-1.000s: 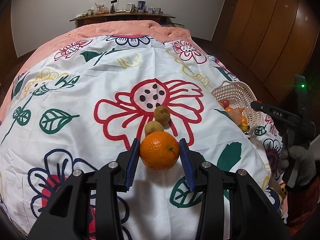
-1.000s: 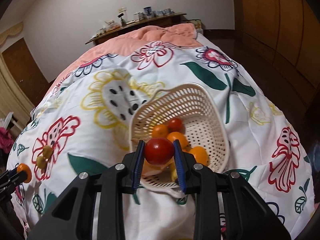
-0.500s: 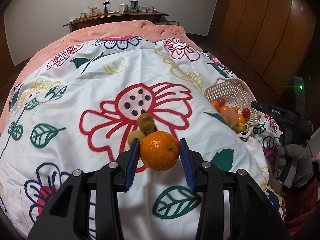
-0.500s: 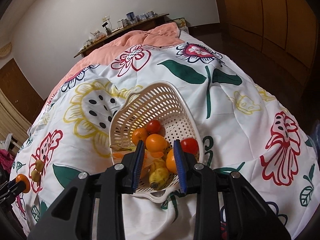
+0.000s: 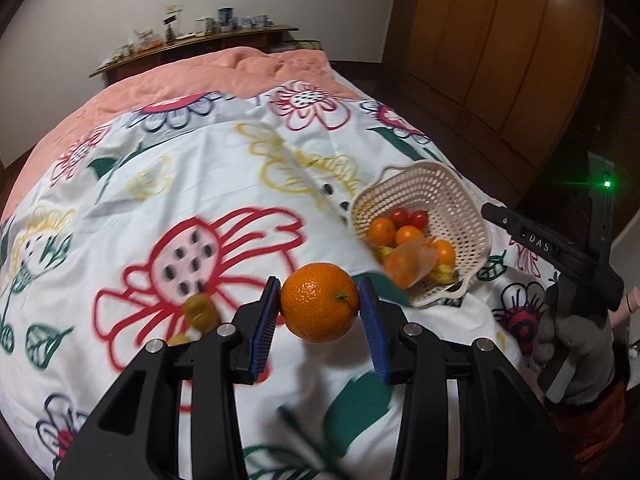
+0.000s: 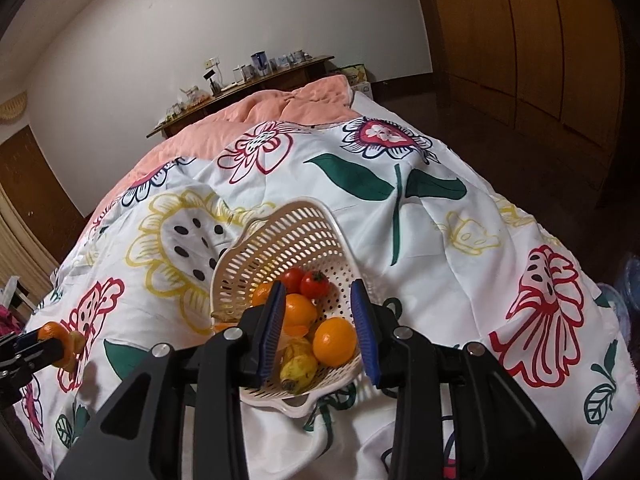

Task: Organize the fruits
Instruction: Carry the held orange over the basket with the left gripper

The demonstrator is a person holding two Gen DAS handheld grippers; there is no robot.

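My left gripper [image 5: 319, 293] is shut on a large orange [image 5: 316, 308], held above the flowered bedspread, left of a cream perforated basket [image 5: 424, 184]. The basket [image 6: 288, 232] holds oranges, two red tomatoes [image 6: 315, 284] and yellowish fruit. My right gripper [image 6: 317, 294] hovers over the basket's near side. Its jaws are opening and nothing is between the pads. Two small brown-green fruits [image 5: 200, 310] lie blurred on the red flower print, left of the held orange. The left gripper's orange [image 6: 52, 332] shows at the far left of the right wrist view.
A gloved hand [image 5: 576, 340] holds the right gripper at the bed's right edge. A pink blanket [image 5: 224, 76] covers the far end of the bed. Beyond it stands a cluttered wooden sideboard [image 5: 200, 40]. A wooden wardrobe [image 5: 500, 40] and dark floor lie to the right.
The right gripper let go of a red tomato, which now lies in the basket, and its jaws have parted. The left gripper carried the orange rightward, nearer the basket.
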